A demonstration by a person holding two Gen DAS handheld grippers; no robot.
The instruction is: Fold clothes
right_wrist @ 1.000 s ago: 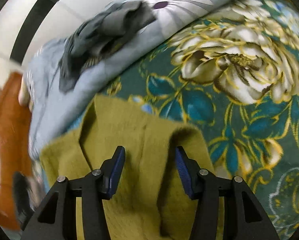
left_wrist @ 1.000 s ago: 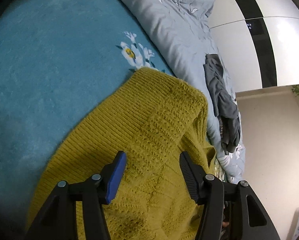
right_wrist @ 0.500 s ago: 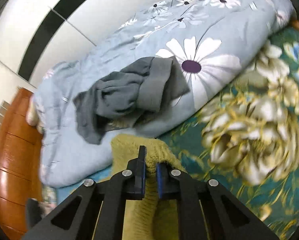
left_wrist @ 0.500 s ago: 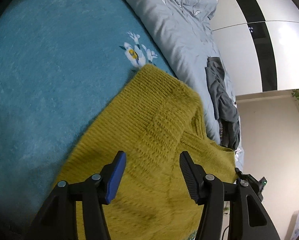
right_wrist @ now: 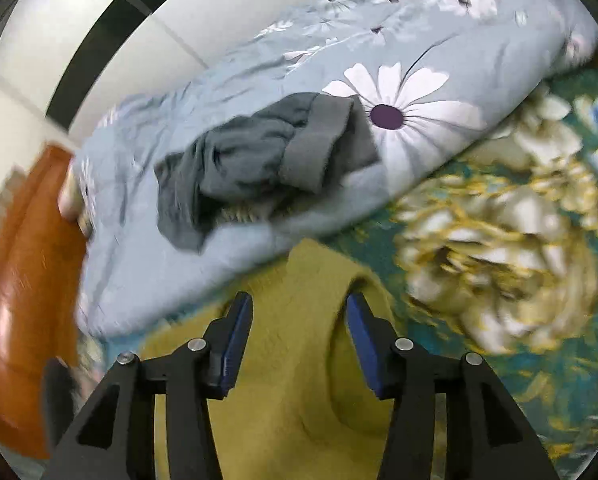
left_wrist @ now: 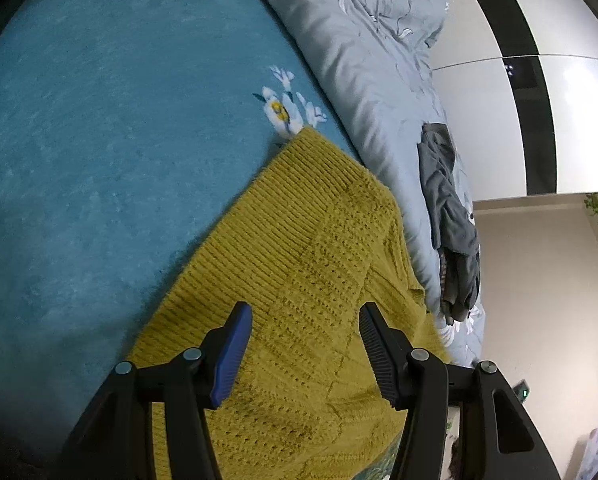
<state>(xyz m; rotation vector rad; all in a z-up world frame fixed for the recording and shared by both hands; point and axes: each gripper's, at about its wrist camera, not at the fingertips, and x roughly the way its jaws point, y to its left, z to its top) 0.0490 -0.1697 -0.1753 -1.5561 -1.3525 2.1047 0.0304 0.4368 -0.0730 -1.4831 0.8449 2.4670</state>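
Note:
A mustard-yellow knit sweater (left_wrist: pixel 299 264) lies folded on the teal bed cover (left_wrist: pixel 99 140); it also shows in the right wrist view (right_wrist: pixel 295 360) as a raised fold of fabric. My left gripper (left_wrist: pixel 305 314) is open and hovers over the sweater's middle, holding nothing. My right gripper (right_wrist: pixel 299 308) is open, its jaws standing on either side of the sweater's raised fold, not clamped on it.
A rolled light-blue floral duvet (right_wrist: pixel 379 92) lies along the far side, with a grey garment (right_wrist: pixel 259 160) crumpled on it; both also show in the left wrist view, duvet (left_wrist: pixel 359 60) and garment (left_wrist: pixel 447 208). A wooden headboard (right_wrist: pixel 23 300) stands at left. White wardrobe doors (left_wrist: pixel 579 120) are behind.
My right gripper, shut on the sweater's fold half a second ago, has opened and let it go. The left gripper stays open over the sweater, which has settled flatter.

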